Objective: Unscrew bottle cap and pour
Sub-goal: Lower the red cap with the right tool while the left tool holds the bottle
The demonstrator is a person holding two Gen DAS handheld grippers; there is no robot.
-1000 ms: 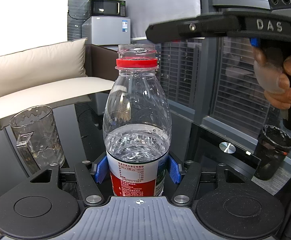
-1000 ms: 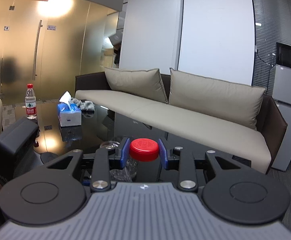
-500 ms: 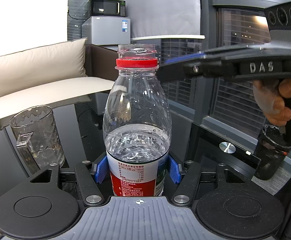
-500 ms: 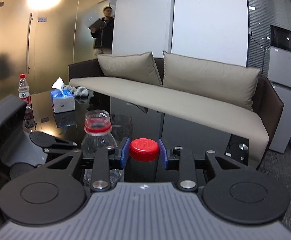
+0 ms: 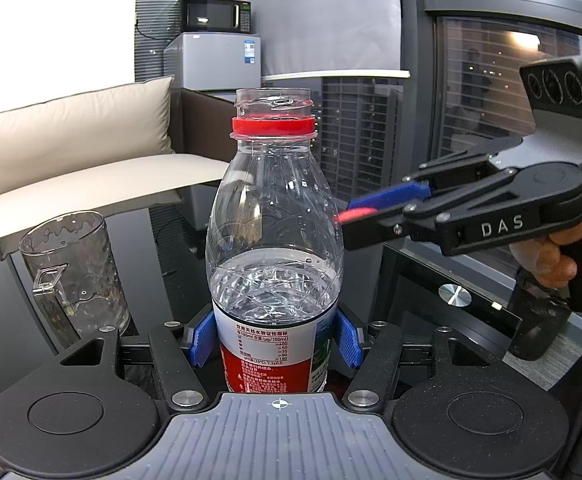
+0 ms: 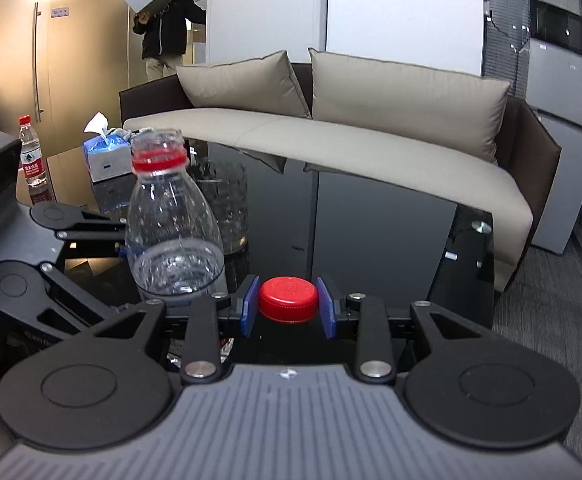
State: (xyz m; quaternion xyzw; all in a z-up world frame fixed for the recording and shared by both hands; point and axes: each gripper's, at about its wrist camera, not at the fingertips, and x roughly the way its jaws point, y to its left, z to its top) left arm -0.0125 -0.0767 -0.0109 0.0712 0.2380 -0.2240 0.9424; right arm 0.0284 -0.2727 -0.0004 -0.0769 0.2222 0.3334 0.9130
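A clear plastic water bottle (image 5: 275, 240) stands upright with its neck uncapped and a red ring below the mouth; it is about half full. My left gripper (image 5: 277, 338) is shut on its labelled lower body, blue pads on both sides. The bottle (image 6: 171, 220) also shows at the left of the right wrist view. My right gripper (image 6: 289, 308) is shut on the red cap (image 6: 289, 298), held low over the dark glass table (image 6: 379, 232). In the left wrist view that right gripper (image 5: 355, 210) reaches in from the right, beside the bottle's shoulder. An empty glass mug (image 5: 75, 272) stands left of the bottle.
A tissue box (image 6: 107, 158) and a second capped bottle (image 6: 31, 156) sit at the far left of the table. A beige sofa (image 6: 331, 128) runs behind it. A black bin (image 5: 539, 328) stands on the floor right. A person (image 6: 167, 20) stands in the far doorway.
My right gripper has come down with the red cap, from above the bottle's mouth to beside its shoulder, and turned toward the table. The left gripper and bottle have stayed still.
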